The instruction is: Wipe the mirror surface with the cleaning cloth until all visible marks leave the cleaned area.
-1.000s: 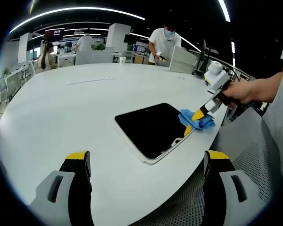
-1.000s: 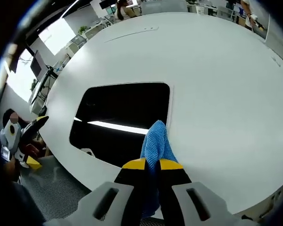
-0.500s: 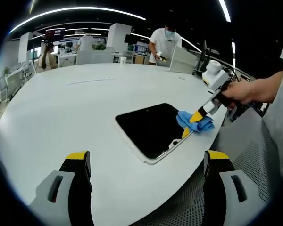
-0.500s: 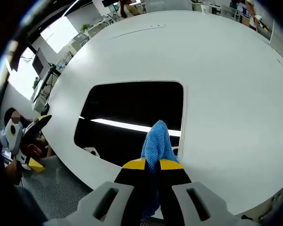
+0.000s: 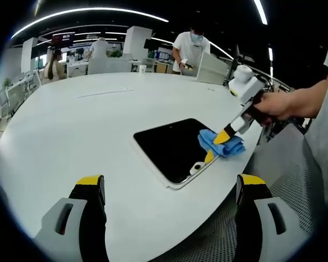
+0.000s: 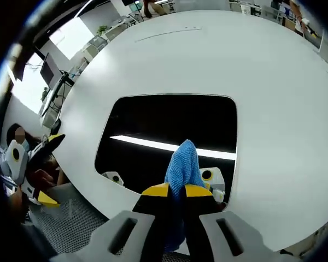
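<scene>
A dark rectangular mirror [image 5: 172, 147] with a white rim lies flat on the white table [image 5: 71, 131] near its right edge. My right gripper [image 5: 219, 141] is shut on a blue cleaning cloth [image 5: 221, 144], which rests on the mirror's right edge. In the right gripper view the cloth [image 6: 181, 166] sticks up from the shut right gripper [image 6: 176, 191] over the near part of the mirror [image 6: 164, 123], whose glass reflects a ceiling light. My left gripper [image 5: 172, 188] stands open above the table's near edge, well short of the mirror, with nothing between its fingers.
The big white oval table stretches far to the left and back. Grey mesh flooring [image 5: 284, 180] lies beyond its right edge. A person in white [image 5: 190, 49] stands at the far side, with others and desks behind. The left gripper [image 6: 27, 169] appears off the table edge in the right gripper view.
My right gripper has slid the cloth leftward from beside the mirror's edge onto its glass. The left gripper has stayed still.
</scene>
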